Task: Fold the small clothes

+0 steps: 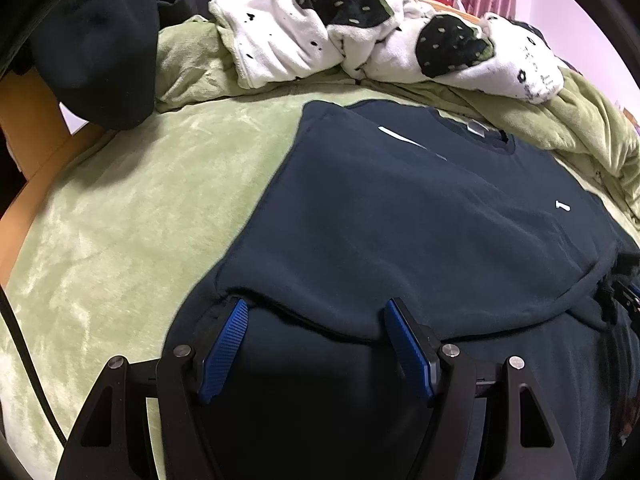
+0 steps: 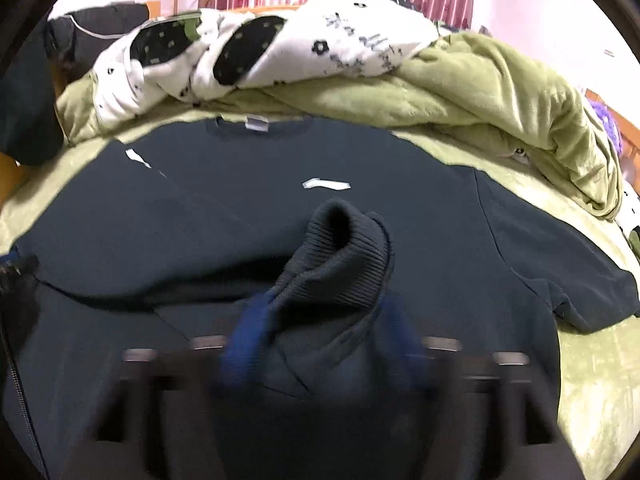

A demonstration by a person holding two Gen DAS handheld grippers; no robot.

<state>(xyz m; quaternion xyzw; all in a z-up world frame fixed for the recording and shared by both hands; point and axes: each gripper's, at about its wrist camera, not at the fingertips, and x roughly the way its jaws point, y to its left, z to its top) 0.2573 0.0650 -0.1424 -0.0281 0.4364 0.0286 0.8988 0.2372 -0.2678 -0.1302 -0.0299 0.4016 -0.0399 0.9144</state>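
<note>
A dark navy fleece sweatshirt (image 2: 360,160) lies spread front-up on a pale green plush blanket (image 1: 132,208), its round neckband and white label toward the far, heaped bedding. Small white marks sit on the chest and on one sleeve, which is folded across the body. The left gripper (image 1: 316,308) stands wide, its blue ribbed fingers (image 1: 228,344) planted at that folded edge, nothing pinched between them. The right gripper (image 2: 320,320) is blurred; the ribbed knit cuff (image 2: 344,248) of the other sleeve rises bunched between its blue fingers, which seem to clamp it, jaws narrow. A white fleece blanket with black spotted patches (image 1: 360,32) lies crumpled behind.
</note>
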